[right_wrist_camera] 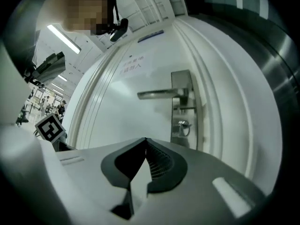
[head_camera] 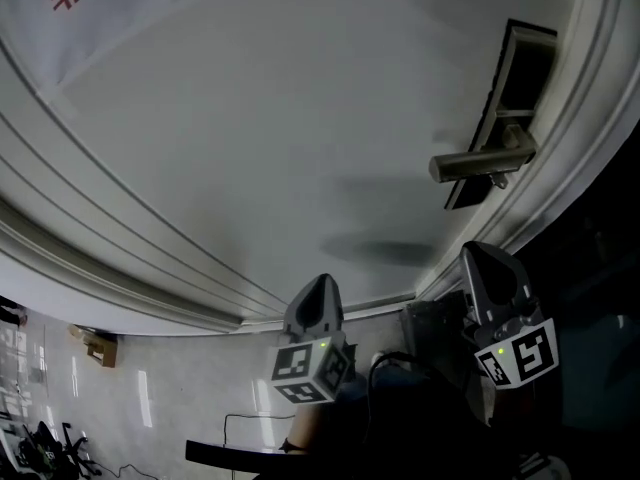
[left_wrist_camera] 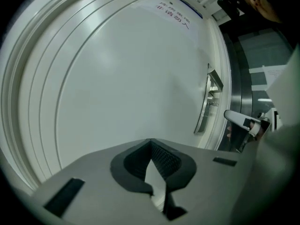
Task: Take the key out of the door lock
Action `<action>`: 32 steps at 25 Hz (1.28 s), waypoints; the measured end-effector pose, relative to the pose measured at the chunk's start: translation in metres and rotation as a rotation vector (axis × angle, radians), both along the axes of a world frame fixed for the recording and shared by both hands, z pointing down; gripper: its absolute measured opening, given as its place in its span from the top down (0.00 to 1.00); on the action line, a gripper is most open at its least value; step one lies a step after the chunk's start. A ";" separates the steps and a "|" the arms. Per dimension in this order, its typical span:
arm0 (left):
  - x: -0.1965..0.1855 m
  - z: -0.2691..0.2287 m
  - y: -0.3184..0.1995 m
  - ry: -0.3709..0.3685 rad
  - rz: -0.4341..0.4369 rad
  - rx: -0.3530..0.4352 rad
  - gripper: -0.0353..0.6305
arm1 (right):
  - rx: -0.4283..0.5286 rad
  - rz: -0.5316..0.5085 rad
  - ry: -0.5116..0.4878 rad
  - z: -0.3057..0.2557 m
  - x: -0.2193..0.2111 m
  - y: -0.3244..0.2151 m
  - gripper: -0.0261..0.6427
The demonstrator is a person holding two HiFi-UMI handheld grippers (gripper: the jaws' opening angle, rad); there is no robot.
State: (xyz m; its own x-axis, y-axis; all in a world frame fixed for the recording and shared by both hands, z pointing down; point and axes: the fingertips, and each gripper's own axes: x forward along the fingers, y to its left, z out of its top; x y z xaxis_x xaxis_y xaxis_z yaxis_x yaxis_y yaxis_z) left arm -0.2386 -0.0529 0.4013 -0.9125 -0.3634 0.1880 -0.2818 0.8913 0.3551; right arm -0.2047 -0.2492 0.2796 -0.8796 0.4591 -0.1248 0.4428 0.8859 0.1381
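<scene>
Shut tip to tip & empty at both right gripper point(right_wrist_camera: 145, 143) and left gripper point(left_wrist_camera: 150, 143), so open the right one first, then line jaws up w/ key point(right_wrist_camera: 182, 125), sitting in door lock point(right_wrist_camera: 183, 108) just below lever handle point(right_wrist_camera: 159, 94), apart from either gripper. Come in under handle w/o bumping it, pinch key head flat, pull straight out along its axis, prob. no twisting; keep left one clear

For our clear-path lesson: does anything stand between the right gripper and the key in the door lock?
Nothing visible does. The key sits in the lock plate below the lever handle, with open air between it and the shut right gripper.
</scene>
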 end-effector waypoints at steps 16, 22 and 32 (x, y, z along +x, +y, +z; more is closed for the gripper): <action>-0.024 -0.030 -0.065 -0.042 0.245 0.018 0.95 | 0.750 0.346 -0.233 -0.033 -0.039 -0.047 0.86; -0.037 -0.042 -0.099 -0.093 0.376 0.017 0.95 | 0.938 0.426 -0.223 -0.027 -0.057 -0.049 0.87; -0.037 -0.068 -0.176 -0.082 0.588 0.108 0.95 | 1.001 0.489 -0.206 -0.030 -0.069 -0.049 0.87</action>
State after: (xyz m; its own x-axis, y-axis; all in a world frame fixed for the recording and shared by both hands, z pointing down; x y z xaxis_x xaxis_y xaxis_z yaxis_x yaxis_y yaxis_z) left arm -0.2753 -0.2289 0.3331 -0.5628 -0.8245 0.0591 -0.7469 0.5378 0.3910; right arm -0.2737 -0.2986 0.2496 -0.9972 0.0469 -0.0579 -0.0337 0.4079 0.9124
